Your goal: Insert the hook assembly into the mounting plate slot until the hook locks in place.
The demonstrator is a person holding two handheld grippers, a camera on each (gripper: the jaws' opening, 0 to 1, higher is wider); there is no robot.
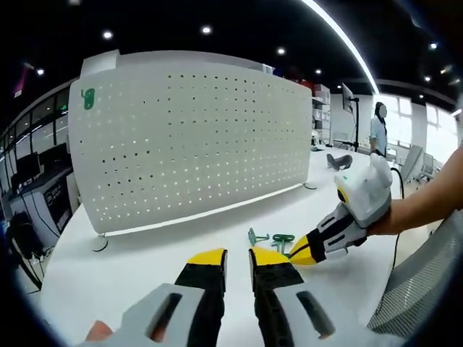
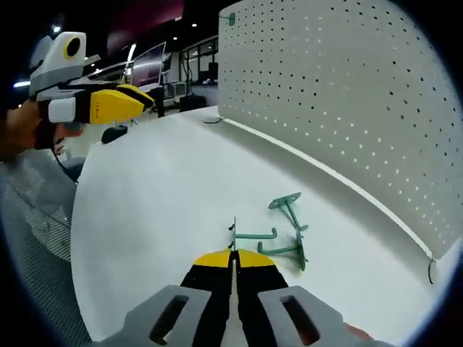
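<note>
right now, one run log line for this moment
hooks: loose on table | pegboard: one hook mounted | left claw: open | right claw: shut, at hooks

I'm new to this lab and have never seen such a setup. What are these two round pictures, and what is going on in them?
A person holds a pair of hand-held tongs in each hand, and each carries a fisheye camera looking along its black, yellow-tipped jaws.

In the left gripper view, the left tongs stand slightly open and hold nothing; the right tongs reach toward green metal hooks on the white table.

In the right gripper view, the right tongs are shut, seemingly empty, beside those hooks.

The white perforated pegboard stands behind, a green hook near its top corner.
</note>
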